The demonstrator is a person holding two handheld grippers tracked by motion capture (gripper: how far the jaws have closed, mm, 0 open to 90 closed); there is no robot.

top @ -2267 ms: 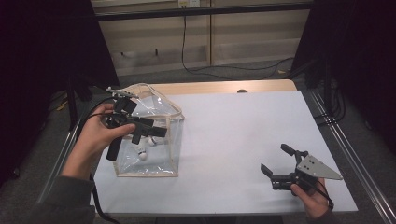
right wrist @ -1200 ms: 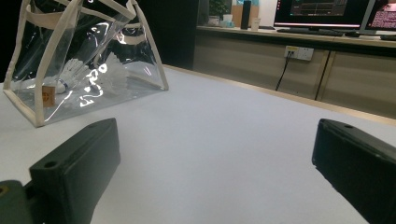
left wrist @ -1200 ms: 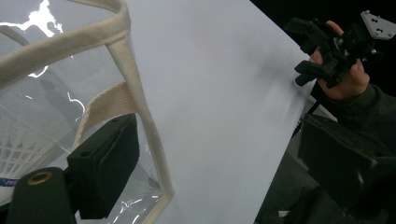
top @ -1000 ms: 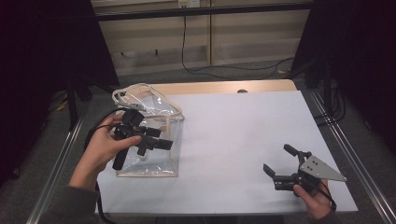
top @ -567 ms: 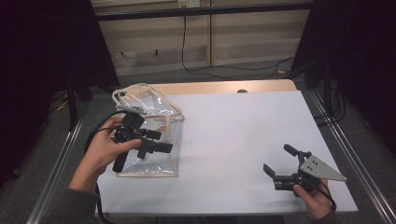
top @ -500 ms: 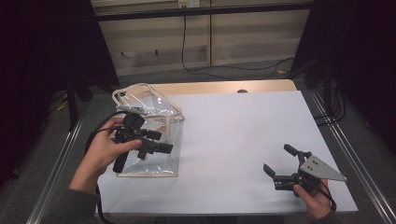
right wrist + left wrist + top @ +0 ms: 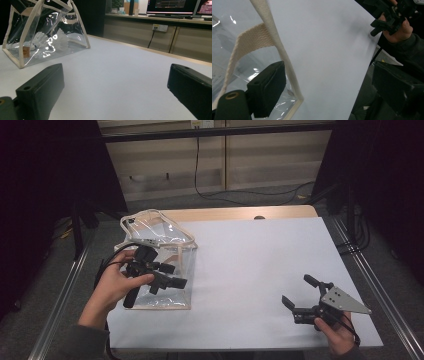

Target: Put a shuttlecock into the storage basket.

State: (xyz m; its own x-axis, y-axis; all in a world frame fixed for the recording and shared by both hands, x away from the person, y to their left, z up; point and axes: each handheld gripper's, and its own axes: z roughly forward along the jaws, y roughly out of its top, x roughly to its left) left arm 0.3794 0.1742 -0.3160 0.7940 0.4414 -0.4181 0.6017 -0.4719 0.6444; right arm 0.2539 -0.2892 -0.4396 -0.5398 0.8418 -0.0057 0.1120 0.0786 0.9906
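A clear plastic bag [image 7: 159, 251] with cream trim stands at the left of the white table [image 7: 250, 255]. In the right gripper view the bag [image 7: 47, 30] holds white shuttlecocks [image 7: 40, 40]. My left gripper [image 7: 175, 275] is held over the bag's front right part, open, with nothing between its jaws. In the left gripper view the cream strap [image 7: 279, 50] runs between the spread jaws of my left gripper [image 7: 332, 90]. My right gripper [image 7: 297, 290] rests open near the table's front right corner, far from the bag, and it is open too in its own view [image 7: 115, 87].
The other hand with its gripper [image 7: 392, 17] shows far off in the left gripper view. A wooden strip [image 7: 235, 213] borders the table's far edge and metal rails [image 7: 372, 280] run along its sides. Monitors [image 7: 175, 6] stand on a counter beyond.
My left gripper has come down and toward the bag's front right, then held almost still. The bag's top has sagged a little. The right gripper has barely shifted.
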